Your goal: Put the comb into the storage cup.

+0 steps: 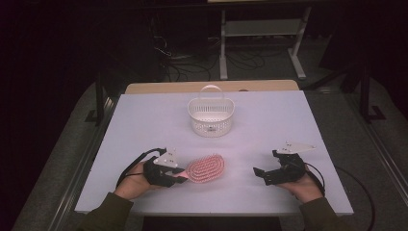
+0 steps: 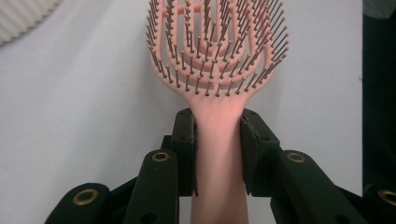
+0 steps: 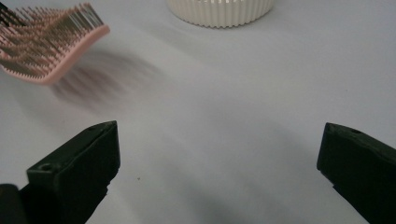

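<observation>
So the left hand-held gripper [image 1: 179, 176] was clamped on the handle of the pink hairbrush [image 1: 206, 168], jaws pulled in fairly narrow with a pad pressed flat against each side of the handle. The left gripper view made that really obvious: the handle ran straight up between the two black jaws and the bristly head fanned out above them, bristles facing the camera. The right hand-held gripper [image 1: 258, 175] was the opposite story, jaws spread wide with nothing between them, just bare worktop [image 1: 144, 120].

The brush sat near the front edge of the worktop, left of centre, head pointing toward the middle. From the high view I couldn't tell if it was resting on the surface or lifted. The right gripper view helped there: the head looked raised off the white surface, with a blurry shadow under it. That same view caught the brush side-on, so you saw the curved back and the bristle tips, which the high view flattened into a pink oval.

The high view was the one that gave the whole layout: the white basket [image 1: 210, 117] with its loop handle standing well behind the brush, roughly mid-worktop, and both hands in dark sleeves at the near edge. In the gripper views the basket was just a ribbed white wall at the top.

Count: two hand-held grippers, one brush, one basket.
</observation>
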Tool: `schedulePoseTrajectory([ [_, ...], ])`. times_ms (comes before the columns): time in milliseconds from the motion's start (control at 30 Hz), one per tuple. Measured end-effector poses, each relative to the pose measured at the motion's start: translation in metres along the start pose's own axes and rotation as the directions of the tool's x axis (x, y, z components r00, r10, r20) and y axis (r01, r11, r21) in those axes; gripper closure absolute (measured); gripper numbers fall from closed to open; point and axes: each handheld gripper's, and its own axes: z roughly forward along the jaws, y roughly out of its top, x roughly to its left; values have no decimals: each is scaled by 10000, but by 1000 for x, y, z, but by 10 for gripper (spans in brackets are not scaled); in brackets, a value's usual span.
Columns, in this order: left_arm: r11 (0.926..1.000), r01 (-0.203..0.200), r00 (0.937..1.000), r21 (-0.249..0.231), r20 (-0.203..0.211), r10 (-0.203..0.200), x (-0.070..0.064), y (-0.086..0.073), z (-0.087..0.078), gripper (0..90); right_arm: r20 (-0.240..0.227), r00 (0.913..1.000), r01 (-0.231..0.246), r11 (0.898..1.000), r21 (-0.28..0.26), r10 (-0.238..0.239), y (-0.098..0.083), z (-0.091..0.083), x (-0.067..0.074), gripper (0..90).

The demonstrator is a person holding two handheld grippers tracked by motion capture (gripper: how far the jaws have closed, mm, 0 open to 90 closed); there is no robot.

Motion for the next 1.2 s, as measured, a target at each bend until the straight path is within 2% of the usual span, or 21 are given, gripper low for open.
schedulePoseTrajectory([
  [167, 9980, 359, 9984, -517, -415, -381, 2, 1, -5, 705, -1, 10000, -26, 10000, -16, 26, 0, 0, 0, 0],
  [300, 9935, 650, 9955, -931, -630, -710, 4, 2, -7, 705, 13, 10000, -32, 10000, -24, 32, 0, 0, 0, 0],
  [567, 9856, 873, 9906, -1447, -917, -1013, 6, 7, -7, 705, -28, 10000, -57, 10000, -49, 57, 1, 0, 0, 0],
  [933, 9673, 1207, 9806, -2230, -1246, -1511, 12, 14, -4, 705, -154, 9997, -171, 9999, -22, 171, 1, 1, -2, 0],
  [1100, 9615, 1224, 9787, -2460, -1309, -1581, 14, 19, -2, 705, -176, 9997, -180, 9998, -83, 179, 2, 1, -2, 0],
  [1200, 9546, 1310, 9767, -2674, -1302, -1705, 14, 23, 1, 705, -233, 9995, -214, 9997, -97, 211, 2, 0, -2, 0],
])
